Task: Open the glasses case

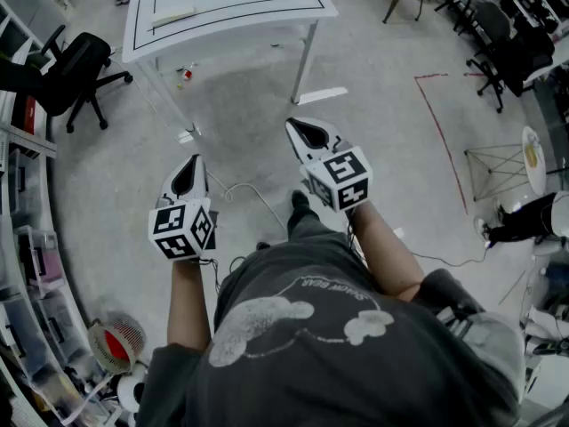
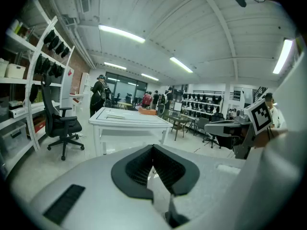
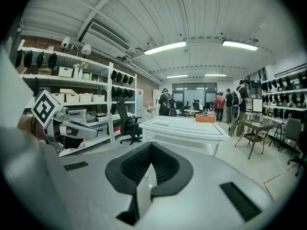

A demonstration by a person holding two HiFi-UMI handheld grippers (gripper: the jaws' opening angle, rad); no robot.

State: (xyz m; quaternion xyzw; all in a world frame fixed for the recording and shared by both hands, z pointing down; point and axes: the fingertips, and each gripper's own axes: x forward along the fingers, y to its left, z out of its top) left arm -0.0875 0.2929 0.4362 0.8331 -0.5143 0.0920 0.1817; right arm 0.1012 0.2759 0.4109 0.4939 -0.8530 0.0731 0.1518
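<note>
I make out no glasses case for certain. A pale flat object [image 1: 173,15] lies on the white table [image 1: 267,7] ahead, too small to identify. My left gripper [image 1: 188,178] and my right gripper [image 1: 311,134] are held in the air over the floor, well short of the table, both pointing at it. In the left gripper view the left gripper [image 2: 153,147] has its jaws meeting at the tip with nothing between them. The right gripper view shows the right gripper [image 3: 151,145] the same way, shut and empty, with the table [image 3: 184,126] beyond it.
A black office chair [image 1: 76,69] stands left of the table, beside shelving [image 1: 27,238] with bins along the left wall. A cable [image 1: 253,194] trails over the floor by my feet. Red tape [image 1: 440,132] marks the floor at right. Chairs [image 1: 498,34] and people [image 3: 219,104] are further back.
</note>
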